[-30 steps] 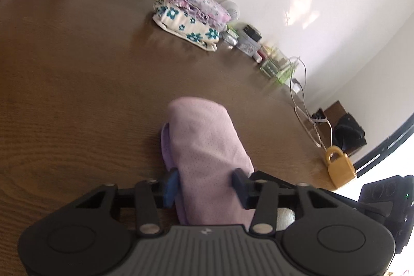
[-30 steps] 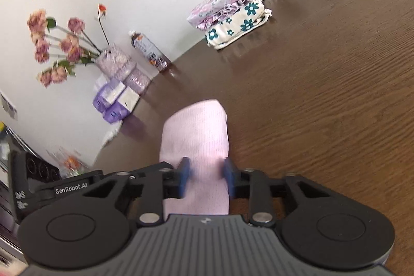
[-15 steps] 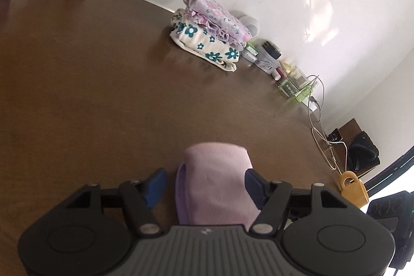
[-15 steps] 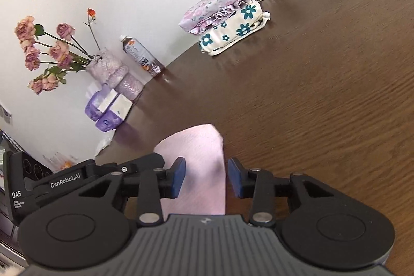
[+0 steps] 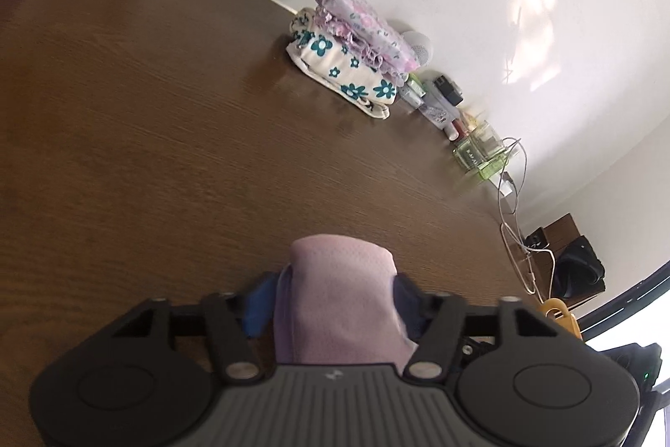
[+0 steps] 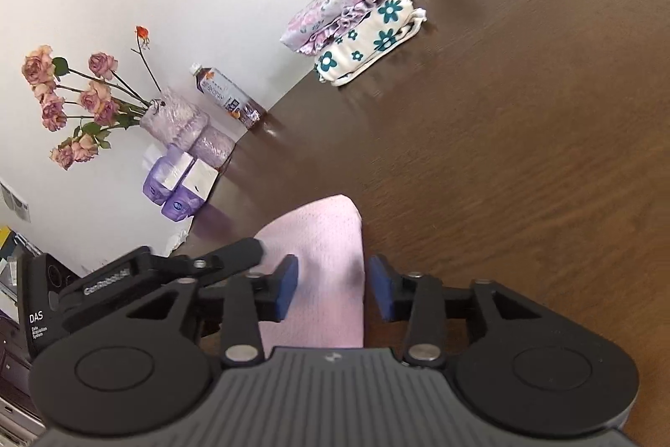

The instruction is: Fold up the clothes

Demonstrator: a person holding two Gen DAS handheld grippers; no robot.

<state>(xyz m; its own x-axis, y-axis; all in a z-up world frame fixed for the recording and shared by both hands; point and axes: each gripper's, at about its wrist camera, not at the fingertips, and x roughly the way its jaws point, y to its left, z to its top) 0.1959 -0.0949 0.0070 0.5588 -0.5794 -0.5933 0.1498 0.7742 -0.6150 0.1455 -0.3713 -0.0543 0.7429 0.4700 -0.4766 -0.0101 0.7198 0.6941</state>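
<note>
**Both claws spread around the pink cloth**

Desk [image 5: 125,120]: dark brown wood, fills most of both views, runs to a white wall.

Stack [image 6: 356,24]: two folded garments at the wall edge of the desk, a pink floral one on top of a white one with teal flowers. Well apart from both claws.

Cloth [image 5: 343,296]: pink, folded, lying on the desk at the near edge. One end shows in each wrist view [image 6: 318,262].

Left claw [image 5: 335,304]: jaws wide apart, cloth between them. Blue pads sit beside the cloth edges; contact cannot be told, the cloth hides the right pad in part.

Right claw [image 6: 333,285]: jaws spread, pads [image 6: 284,285] clear of the cloth on the right side, close to it on the left. Not pinching.
</note>
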